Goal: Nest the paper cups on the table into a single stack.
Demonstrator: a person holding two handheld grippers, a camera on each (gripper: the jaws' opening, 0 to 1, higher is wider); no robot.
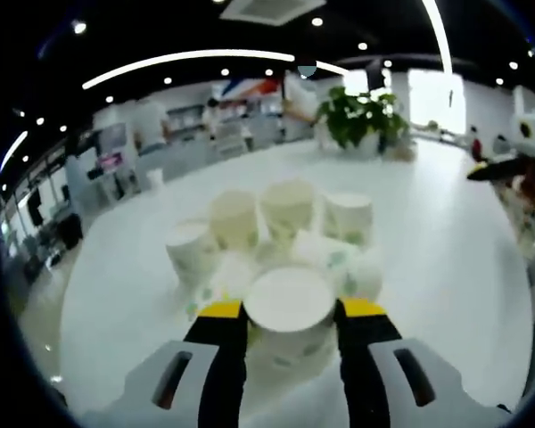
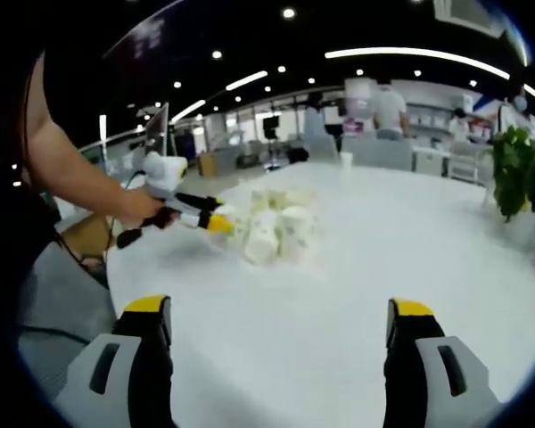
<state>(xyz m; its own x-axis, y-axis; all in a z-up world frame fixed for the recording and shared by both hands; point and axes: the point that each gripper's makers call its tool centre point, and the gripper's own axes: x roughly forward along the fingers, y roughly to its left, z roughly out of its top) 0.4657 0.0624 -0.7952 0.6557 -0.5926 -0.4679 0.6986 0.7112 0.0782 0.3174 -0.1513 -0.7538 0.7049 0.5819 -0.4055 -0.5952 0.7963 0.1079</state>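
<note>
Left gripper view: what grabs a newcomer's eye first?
The upside-down paper cup sitting between the left gripper's yellow-tipped jaws, low in the centre. Just behind it, a cluster of paper cups on the white table, some upright or upside down, some tipped on their sides. In the right gripper view, the right gripper hangs wide open over bare table, well short of that cluster.

We cannot count the paper cups (image 2: 276,230) beside the left gripper (image 2: 221,224) — too blurred; the clamped cup (image 1: 290,319) hides cups behind it.
</note>
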